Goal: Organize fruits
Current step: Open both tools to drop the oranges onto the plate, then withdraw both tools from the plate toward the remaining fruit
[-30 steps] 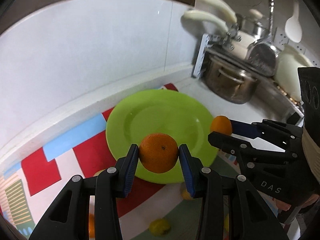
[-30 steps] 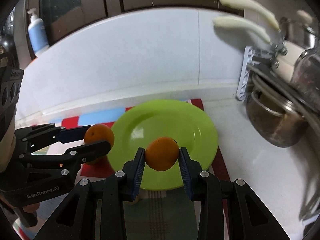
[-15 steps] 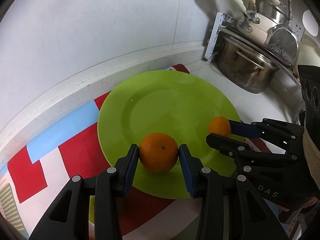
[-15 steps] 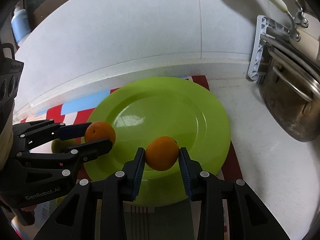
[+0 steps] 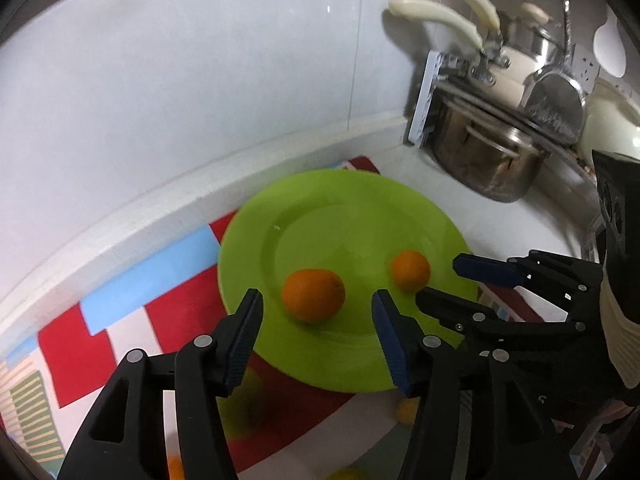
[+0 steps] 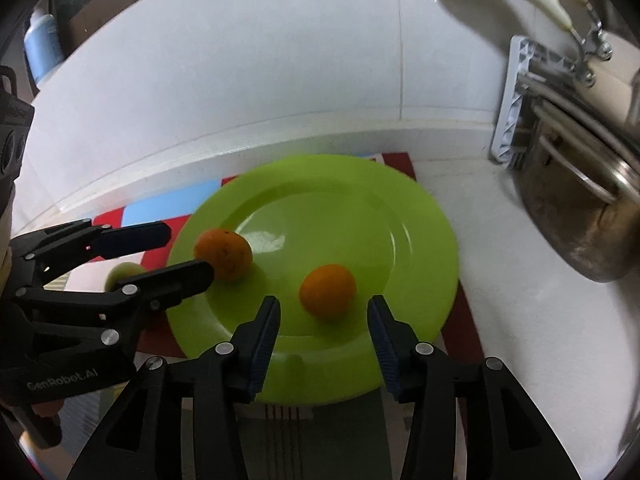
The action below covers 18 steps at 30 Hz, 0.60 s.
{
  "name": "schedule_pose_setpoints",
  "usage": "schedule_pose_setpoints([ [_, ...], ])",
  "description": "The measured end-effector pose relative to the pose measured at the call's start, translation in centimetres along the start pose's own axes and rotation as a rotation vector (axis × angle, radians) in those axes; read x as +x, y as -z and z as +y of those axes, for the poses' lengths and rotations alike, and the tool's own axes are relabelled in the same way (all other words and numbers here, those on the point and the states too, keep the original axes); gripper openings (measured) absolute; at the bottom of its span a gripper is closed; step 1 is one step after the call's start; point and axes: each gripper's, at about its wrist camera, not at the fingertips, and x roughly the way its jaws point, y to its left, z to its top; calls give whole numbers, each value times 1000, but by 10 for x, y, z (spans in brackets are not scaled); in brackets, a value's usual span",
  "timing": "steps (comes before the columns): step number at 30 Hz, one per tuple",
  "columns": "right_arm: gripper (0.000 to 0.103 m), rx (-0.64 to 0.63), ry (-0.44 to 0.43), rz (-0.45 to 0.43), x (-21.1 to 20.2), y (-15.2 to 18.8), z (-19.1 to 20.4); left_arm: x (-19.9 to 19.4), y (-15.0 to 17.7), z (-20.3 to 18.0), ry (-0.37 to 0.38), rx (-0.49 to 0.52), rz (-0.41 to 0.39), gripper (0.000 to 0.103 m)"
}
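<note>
**Inspector:** White tiled wall behind, white bench (image 6: 500,320) below, with a patterned mat of red, blue and white blocks (image 5: 120,320) laid on it. Landmark for this entry is the round lime-green plate (image 6: 360,208), which sits on that mat.

**Clerk:** Position of the fruit?

**Inspector:** Two round oranges rest on the plate, apart from one another. The larger orange (image 5: 313,295) lies at the plate's left-near part. The smaller orange (image 6: 328,295) lies nearer the plate's middle.

**Clerk:** Left gripper?

**Inspector:** The left gripper (image 5: 316,312) has black fingers with blue pads, held over the plate's near rim. Its jaws are opening. The larger orange sits between and just beyond the fingertips; a gap shows on both sides, no pad contact.

**Clerk:** Right gripper?

**Inspector:** The right gripper (image 6: 324,316) is of the same build and its jaws are also opening. The smaller orange lies between the tips with clear space either side, so it is not clamped.

**Clerk:** Anything off the plate?

**Inspector:** Blurred yellow and orange fruit (image 5: 406,410) lies on the mat below the plate's near edge; the kind cannot be told. To the plate's right stands a steel pot (image 5: 492,160) under a rack of cookware with cream handles (image 5: 436,16).
</note>
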Motion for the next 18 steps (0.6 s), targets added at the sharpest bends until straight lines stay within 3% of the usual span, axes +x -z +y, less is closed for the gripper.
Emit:
schedule_pose_setpoints([
  [8,65,32,82,-77,-51,7,14,-59,6,5,-44,-11,-97,69],
  [18,74,34,159,-214,-129,25,52,-136,33,12,-107,-3,-201,83],
])
